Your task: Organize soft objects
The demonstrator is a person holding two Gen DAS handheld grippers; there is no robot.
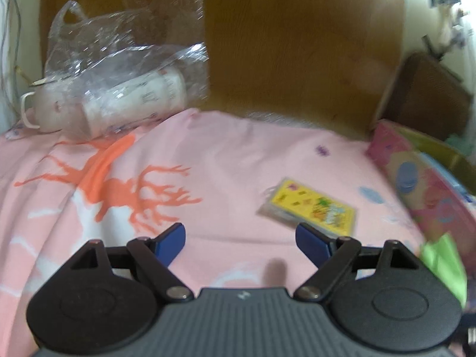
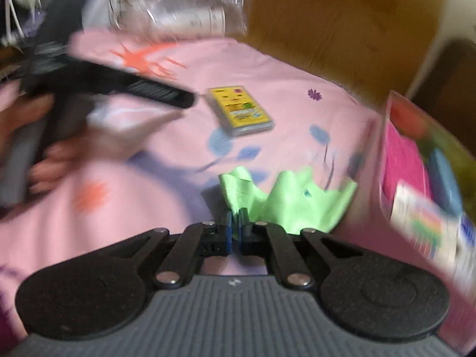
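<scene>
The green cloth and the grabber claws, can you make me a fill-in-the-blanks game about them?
1. The right gripper is shut on the ____ cloth.
2. The left gripper has its jaws ____, with nothing between them.
3. The card pack lying on the pink sheet is mostly ____.

Missing words: green; open; yellow

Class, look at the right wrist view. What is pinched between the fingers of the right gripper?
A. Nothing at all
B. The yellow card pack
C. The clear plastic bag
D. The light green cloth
D. The right gripper has its fingers closed tight on a corner of the light green cloth, while the yellow card pack lies apart on the pink sheet and the clear plastic bag sits far back.
</scene>
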